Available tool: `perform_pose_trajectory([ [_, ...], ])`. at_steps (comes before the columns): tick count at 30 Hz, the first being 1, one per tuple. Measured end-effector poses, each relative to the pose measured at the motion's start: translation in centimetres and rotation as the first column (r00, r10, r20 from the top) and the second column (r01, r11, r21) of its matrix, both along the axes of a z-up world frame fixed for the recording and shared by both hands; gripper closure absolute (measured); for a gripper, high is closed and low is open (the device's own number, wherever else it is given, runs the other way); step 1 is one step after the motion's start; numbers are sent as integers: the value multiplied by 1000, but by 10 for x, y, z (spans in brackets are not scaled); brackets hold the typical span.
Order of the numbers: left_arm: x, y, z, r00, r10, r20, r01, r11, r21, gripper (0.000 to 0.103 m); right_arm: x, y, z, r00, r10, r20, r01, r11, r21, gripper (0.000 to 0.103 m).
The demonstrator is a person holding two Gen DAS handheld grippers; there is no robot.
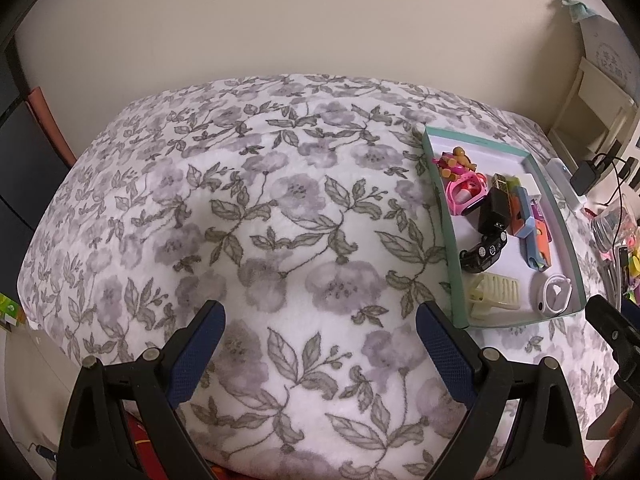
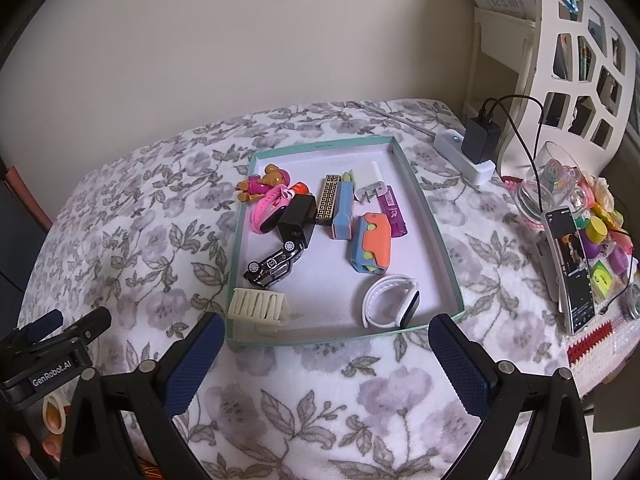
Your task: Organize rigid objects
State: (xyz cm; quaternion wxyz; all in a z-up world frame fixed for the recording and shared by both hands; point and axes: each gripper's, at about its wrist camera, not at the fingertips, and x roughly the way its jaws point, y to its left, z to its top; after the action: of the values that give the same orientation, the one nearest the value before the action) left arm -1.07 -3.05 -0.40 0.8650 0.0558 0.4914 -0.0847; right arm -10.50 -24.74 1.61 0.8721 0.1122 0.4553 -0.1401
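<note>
Left claw (image 1: 320, 344) and right claw (image 2: 326, 354) both spread wide, empty, low in frame; teal tray (image 2: 440, 240) holds toy car (image 2: 274, 266), white wristband (image 2: 390, 300).

Your tray (image 2: 440, 236) sits on the blanket (image 2: 140, 240), toward its right side. In it, the toy car (image 2: 272, 266) lies left, the watch (image 2: 392, 304) at the near right corner, the hair clip (image 2: 258, 310) at the near left. A phone (image 2: 572, 272) stands right of the tray.
</note>
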Motion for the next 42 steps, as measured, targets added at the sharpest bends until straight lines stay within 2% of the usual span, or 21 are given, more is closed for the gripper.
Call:
perform_pose_trajectory([
  [42,0,-2,0,1000,-12,-3,12,1000,11,7,5,2,1,999,41,-8,-42,999,-28,0],
])
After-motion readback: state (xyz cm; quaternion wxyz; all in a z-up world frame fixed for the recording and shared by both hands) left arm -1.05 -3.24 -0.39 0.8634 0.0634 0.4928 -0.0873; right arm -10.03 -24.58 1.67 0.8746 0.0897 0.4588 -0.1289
